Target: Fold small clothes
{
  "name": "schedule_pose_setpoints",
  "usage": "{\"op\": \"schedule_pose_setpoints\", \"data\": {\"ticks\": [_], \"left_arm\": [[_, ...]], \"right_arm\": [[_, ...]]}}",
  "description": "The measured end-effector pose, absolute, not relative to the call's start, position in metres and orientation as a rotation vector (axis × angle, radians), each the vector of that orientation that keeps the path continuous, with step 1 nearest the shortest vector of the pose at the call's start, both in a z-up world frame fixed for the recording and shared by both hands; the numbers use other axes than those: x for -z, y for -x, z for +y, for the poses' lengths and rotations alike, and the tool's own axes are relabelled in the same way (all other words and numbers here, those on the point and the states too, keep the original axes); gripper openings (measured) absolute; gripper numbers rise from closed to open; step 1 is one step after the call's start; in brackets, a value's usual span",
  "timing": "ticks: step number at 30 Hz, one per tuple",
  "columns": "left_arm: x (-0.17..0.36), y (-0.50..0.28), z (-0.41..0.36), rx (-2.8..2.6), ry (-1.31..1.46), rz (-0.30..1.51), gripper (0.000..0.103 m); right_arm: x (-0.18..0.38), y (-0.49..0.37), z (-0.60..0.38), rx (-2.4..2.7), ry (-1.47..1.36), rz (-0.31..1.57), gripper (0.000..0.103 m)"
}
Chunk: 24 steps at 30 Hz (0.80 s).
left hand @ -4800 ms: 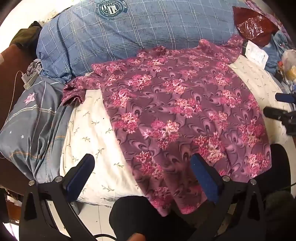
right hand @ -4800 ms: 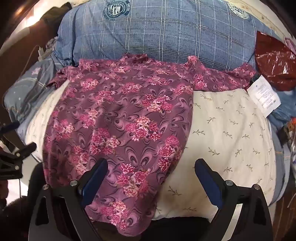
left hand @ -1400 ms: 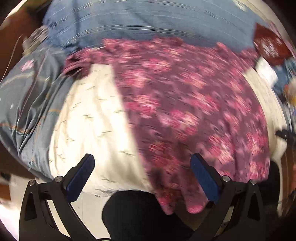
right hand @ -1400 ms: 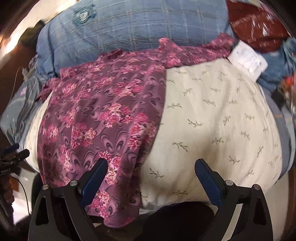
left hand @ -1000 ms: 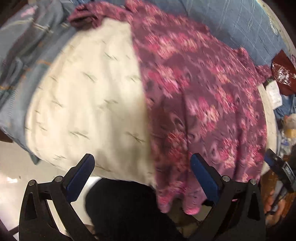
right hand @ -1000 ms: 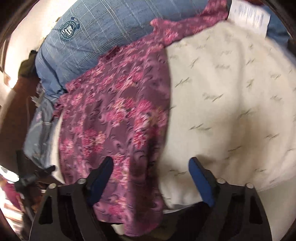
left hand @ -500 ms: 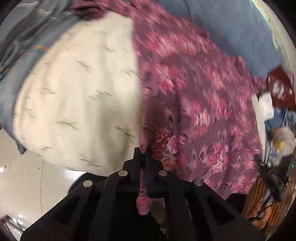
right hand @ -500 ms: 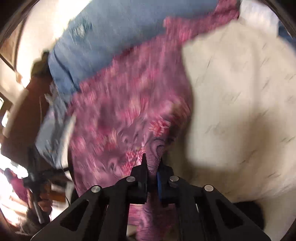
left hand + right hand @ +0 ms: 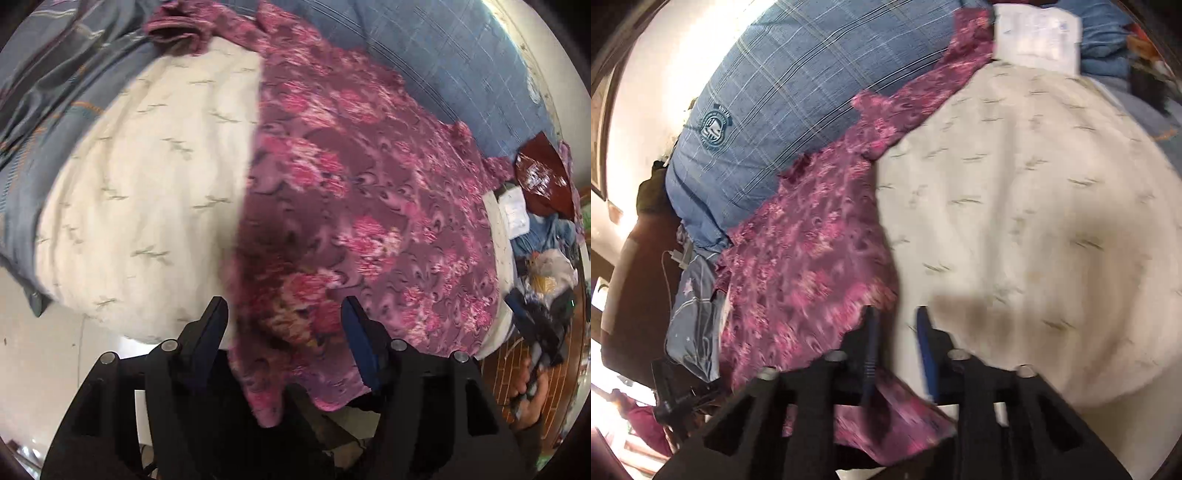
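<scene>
A purple shirt with pink flowers (image 9: 351, 192) lies spread over a cream cushion (image 9: 147, 184), its hem hanging off the near edge. My left gripper (image 9: 284, 306) stands at the hem's left corner. Its jaws are opening, with the loose hem between them and no pad pressing on it. In the right wrist view the shirt (image 9: 812, 251) fills the left half. My right gripper (image 9: 895, 314) is at the hem's right corner, its jaws opening a little. Cream cushion (image 9: 1034, 221) shows in the gap, and the hem lies under and left of the left finger.
A big blue plaid pillow (image 9: 812, 74) lies behind the shirt. A grey-blue quilt (image 9: 44, 92) sits at the left. A white paper (image 9: 1034, 33) and a dark red bag (image 9: 543, 177) lie at the far right. Pale floor (image 9: 44, 350) shows below the cushion's edge.
Half a second ago both grippers were shut on the shirt's hem. Now both have their jaws apart and the hem hangs loose. The right gripper's view has shifted right, toward the cream cushion.
</scene>
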State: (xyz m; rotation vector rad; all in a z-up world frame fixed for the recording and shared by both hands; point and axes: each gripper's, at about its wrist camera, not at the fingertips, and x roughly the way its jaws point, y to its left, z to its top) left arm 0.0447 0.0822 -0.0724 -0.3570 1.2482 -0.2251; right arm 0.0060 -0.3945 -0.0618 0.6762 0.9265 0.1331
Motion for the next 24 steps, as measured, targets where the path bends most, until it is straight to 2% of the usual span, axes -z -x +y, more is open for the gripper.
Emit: {"op": "schedule_pose_setpoints", "data": {"ticks": [4,5,6,7,8,9,11,13,14,16,17,19,20,24], "left_arm": [[0.081,-0.052,0.065,0.196,0.314,1.289,0.063],[0.082,-0.051,0.065,0.194,0.31,1.29,0.061],[0.081,-0.049,0.066,0.185,0.302,1.287,0.056],[0.08,-0.049,0.066,0.17,0.288,1.278,0.042],[0.079,-0.048,0.069,0.154,0.272,1.276,0.034],[0.079,-0.048,0.074,0.14,0.266,1.28,0.033],[0.085,-0.05,0.082,0.122,0.285,1.296,0.033],[0.09,-0.05,0.088,0.134,0.331,1.312,0.033],[0.091,-0.049,0.088,0.14,0.343,1.313,0.033],[0.092,-0.048,0.085,0.161,0.339,1.311,0.035],[0.092,-0.047,0.082,0.173,0.335,1.312,0.039],[0.091,-0.048,0.077,0.179,0.32,1.316,0.047],[0.091,-0.049,0.074,0.176,0.308,1.319,0.048],[0.096,-0.056,0.066,0.164,0.303,1.351,0.049]], "right_arm": [[0.083,-0.038,-0.364,-0.162,-0.639,0.989,0.036],[0.087,-0.043,-0.356,-0.172,-0.634,1.006,0.032],[0.09,-0.046,-0.347,-0.194,-0.622,1.013,0.003],[0.083,-0.045,-0.341,-0.201,-0.598,1.001,0.005],[0.071,-0.042,-0.338,-0.213,-0.579,0.954,0.005],[0.052,-0.037,-0.338,-0.243,-0.571,0.88,0.005],[0.022,-0.026,-0.344,-0.242,-0.544,0.774,0.013],[0.014,-0.021,-0.353,-0.176,-0.511,0.802,0.061],[0.02,-0.019,-0.356,-0.153,-0.503,0.839,0.063],[0.042,-0.01,-0.361,-0.142,-0.481,0.912,0.06],[0.055,-0.006,-0.362,-0.138,-0.469,0.954,0.059],[0.082,0.009,-0.366,-0.148,-0.457,1.023,0.043],[0.092,0.017,-0.367,-0.166,-0.46,1.047,0.041],[0.109,0.031,-0.35,-0.206,-0.393,1.053,0.039]]}}
